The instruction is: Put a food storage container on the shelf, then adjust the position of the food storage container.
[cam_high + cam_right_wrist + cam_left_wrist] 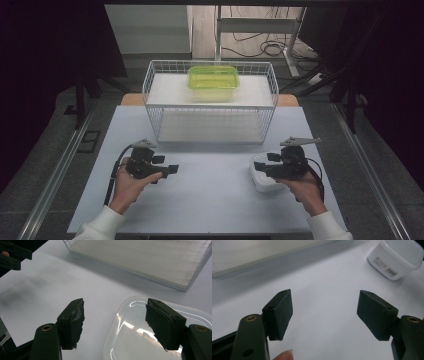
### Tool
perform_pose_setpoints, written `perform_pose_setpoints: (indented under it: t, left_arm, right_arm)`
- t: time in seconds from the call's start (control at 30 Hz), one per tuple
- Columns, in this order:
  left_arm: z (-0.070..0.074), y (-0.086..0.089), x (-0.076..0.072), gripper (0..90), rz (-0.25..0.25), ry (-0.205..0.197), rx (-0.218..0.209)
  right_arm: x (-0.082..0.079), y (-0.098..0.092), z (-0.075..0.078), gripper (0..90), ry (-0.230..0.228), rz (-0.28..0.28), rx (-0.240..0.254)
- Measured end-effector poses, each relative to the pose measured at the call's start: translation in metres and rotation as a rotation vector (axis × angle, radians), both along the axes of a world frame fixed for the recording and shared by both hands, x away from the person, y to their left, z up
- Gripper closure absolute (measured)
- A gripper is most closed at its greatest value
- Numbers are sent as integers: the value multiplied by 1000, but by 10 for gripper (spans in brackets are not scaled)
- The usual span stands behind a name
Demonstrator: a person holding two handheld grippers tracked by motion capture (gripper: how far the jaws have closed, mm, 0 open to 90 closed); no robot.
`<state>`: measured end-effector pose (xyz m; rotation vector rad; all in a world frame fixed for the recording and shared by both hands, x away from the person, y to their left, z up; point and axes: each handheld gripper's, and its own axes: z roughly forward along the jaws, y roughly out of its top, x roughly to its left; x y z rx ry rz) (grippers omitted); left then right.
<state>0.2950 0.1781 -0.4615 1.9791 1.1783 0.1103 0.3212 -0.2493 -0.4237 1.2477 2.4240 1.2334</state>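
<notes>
A small white lidded container sits on the table at the right, and in the left gripper view it lies far off at the upper right. My right gripper hovers open just above it, jaws spread over its translucent lid without touching. My left gripper is open at the table's left, pointing right, with nothing between its jaws. A green-lidded container stands on the top shelf of a white wire rack.
The rack stands at the table's far middle; its lower shelf is bare. The white table spreads between the two grippers. Beyond the table's back edge, cables lie on the floor. Metal rails run along both sides.
</notes>
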Motion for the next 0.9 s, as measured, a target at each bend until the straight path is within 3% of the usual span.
perform_pose_setpoints:
  t: [0.37,0.7,0.9]
  left_arm:
    - [3,2,-5,274,11,-16,-2]
    - [-3,-2,-5,273,-5,7,10]
    - [-6,-3,-1,272,-15,18,15]
  right_arm:
    - [8,-16,2,359,15,-56,-30]
    - [16,-36,1,414,29,-99,-56]
    - [21,-55,4,618,48,-139,-69]
